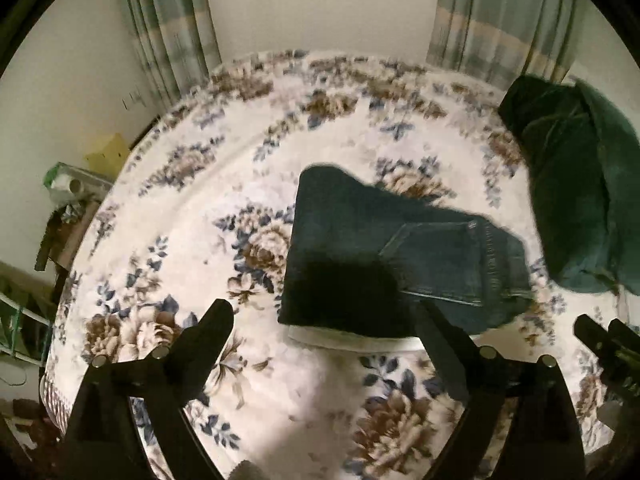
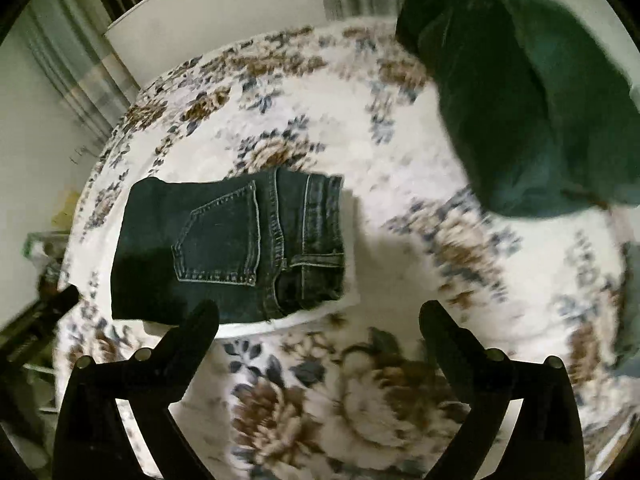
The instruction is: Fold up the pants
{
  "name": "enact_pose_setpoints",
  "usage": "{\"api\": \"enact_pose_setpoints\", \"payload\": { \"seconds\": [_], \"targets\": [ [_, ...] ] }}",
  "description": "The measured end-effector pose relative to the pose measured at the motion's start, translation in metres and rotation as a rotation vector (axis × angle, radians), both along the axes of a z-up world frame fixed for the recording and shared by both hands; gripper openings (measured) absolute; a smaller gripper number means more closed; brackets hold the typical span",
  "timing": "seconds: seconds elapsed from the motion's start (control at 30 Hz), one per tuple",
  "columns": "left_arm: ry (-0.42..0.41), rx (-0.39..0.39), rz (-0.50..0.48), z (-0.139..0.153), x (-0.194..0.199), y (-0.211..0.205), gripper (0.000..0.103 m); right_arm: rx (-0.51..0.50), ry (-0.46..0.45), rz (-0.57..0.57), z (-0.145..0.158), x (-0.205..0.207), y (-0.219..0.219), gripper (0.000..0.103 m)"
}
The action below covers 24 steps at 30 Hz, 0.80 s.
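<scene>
Dark blue jeans (image 1: 360, 240) lie folded into a compact rectangle on the floral bedspread (image 1: 192, 184), back pocket facing up. A white flat layer (image 1: 352, 340) shows under their near edge. My left gripper (image 1: 322, 308) hovers above the jeans' near edge, open, with nothing between its fingers. In the right wrist view the jeans (image 2: 224, 240) sit left of centre. My right gripper (image 2: 320, 308) stands open above the bedspread (image 2: 400, 184), just right of the jeans' near corner, holding nothing. Each gripper shows at the edge of the other's view: the right gripper (image 1: 600, 340) and the left gripper (image 2: 52, 308).
A dark green cushion or bundle (image 1: 572, 200) (image 2: 540, 120) lies at the bed's far right. Curtains (image 1: 168, 20) and a white wall stand behind the bed. A cluttered shelf (image 1: 72, 188) with a yellow box (image 1: 106, 156) is beside the bed's left edge.
</scene>
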<state>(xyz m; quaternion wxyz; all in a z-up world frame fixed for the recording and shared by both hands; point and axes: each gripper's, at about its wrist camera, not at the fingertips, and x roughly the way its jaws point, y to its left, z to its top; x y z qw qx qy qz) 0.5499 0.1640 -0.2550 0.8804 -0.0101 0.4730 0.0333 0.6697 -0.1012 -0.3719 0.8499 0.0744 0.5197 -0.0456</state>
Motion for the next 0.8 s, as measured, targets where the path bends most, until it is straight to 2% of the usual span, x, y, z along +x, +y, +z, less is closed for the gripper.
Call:
{"api": "enact_pose_setpoints", "payload": {
  "seconds": [0.17, 0.47, 0.6, 0.8],
  "targets": [
    [-0.054, 0.01, 0.005, 0.052, -0.048, -0.014, 0.093, -0.077, -0.095, 0.006, 0.073, -0.056, 0.0, 0.102],
    [-0.19, 0.04, -0.001, 0.154, -0.171, -0.047, 0.093, -0.069, -0.236, 0.06, 0.205, -0.184, -0.006, 0.102],
    [-0.244, 0.046, 0.003, 0.186, -0.22, -0.058, 0.093, -0.073, -0.298, 0.081, 0.253, -0.232, -0.007, 0.102],
    [-0.278, 0.04, 0.026, 0.216, -0.284, -0.069, 0.093, -0.082, -0.374, 0.113, 0.31, -0.311, -0.017, 0.102]
  ]
}}
